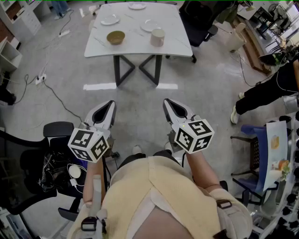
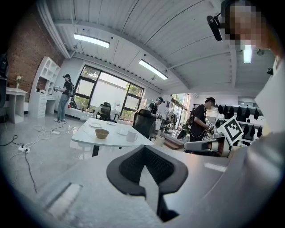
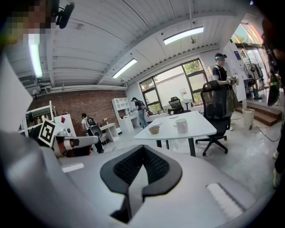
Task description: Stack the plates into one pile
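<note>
Open office room with a grey concrete floor (image 1: 56,70). A white table (image 1: 140,44) stands well ahead of the person, and a black office chair (image 1: 201,21) is at its right far corner. Both claws are held low in front of the body, well short of the table and pointing towards it. The left gripper (image 1: 111,103) has its jaws pressed together with nothing between them. The right gripper (image 1: 167,102) is the same, jaws together and empty. On the table's near side are a white mug (image 1: 157,37) on the right and a tan bowl (image 1: 116,37) on the left. The plates are all on the table, apart and unstacked: left plate (image 1: 110,19), far plate (image 1: 137,6), and right plate (image 1: 149,24) just behind the mug.
</note>
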Demonstrator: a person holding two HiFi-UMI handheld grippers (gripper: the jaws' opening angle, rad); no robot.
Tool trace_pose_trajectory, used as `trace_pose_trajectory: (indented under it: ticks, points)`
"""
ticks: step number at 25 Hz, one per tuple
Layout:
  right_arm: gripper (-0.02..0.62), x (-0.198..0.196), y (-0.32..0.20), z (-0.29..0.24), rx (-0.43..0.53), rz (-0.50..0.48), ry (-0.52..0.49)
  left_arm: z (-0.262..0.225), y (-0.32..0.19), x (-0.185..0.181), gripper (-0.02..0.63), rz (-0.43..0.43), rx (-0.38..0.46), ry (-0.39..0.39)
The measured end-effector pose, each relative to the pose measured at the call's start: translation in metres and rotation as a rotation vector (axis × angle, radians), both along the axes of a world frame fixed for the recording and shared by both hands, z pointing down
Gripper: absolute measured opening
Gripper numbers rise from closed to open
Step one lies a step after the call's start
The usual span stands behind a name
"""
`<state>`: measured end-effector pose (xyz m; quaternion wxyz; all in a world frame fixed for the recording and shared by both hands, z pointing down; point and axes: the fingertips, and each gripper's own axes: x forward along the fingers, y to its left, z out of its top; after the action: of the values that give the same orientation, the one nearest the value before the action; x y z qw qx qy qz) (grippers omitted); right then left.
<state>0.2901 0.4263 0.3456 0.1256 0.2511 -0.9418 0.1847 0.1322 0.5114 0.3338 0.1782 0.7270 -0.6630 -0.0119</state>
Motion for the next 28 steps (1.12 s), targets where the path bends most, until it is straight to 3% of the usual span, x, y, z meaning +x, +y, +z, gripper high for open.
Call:
trace_pose_trajectory:
  ticks: [10,23,28]
  points:
    - [0.003,-0.013,0.004,0.008,-0.03,-0.012,-0.001,0.006,0.007,0.0,-0.002,0.016,0.0,0.041]
    - [0.003,-0.041,0.013,0.014,-0.056,-0.033,-0.011,0.028,0.02,-0.023,-0.003,0.029,-0.021,0.035]
    - [0.003,-0.043,0.008,0.022,-0.08,-0.05,0.011,0.035,0.005,-0.032,0.0,0.02,-0.032,0.105]
